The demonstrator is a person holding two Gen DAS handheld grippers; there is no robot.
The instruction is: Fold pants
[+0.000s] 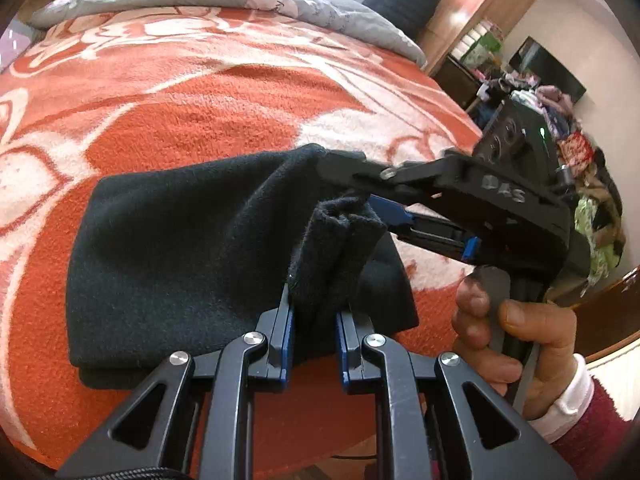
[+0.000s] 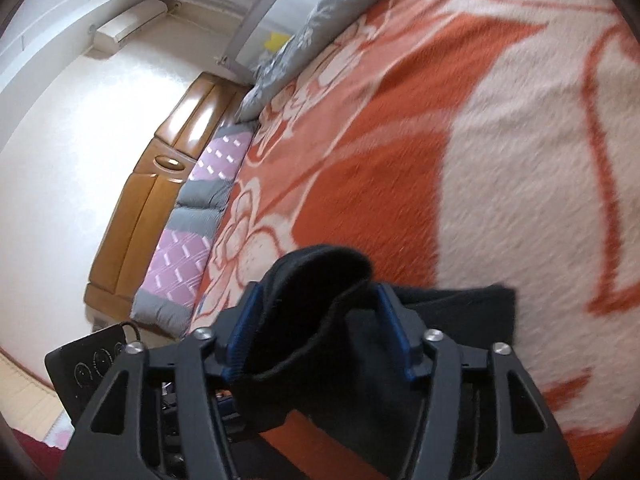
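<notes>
Honestly, left gripper (image 1: 314,316) clamps the black pants (image 1: 180,248), right gripper (image 2: 316,332) stands parted around them: lower both edges evenly onto the blanket (image 1: 200,112).

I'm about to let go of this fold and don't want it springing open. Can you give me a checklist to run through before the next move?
1. Left hand-held gripper pinching pants: ok, pads press the bunched cloth.
2. Right hand-held gripper clear of cloth: not ok, jaws apart but fabric lies between them.
3. Folded stack resting on the blanket: ok.
4. Top edge lying flat: not ok, it stands bunched.
5. Edges aligned underneath: cannot tell.
</notes>
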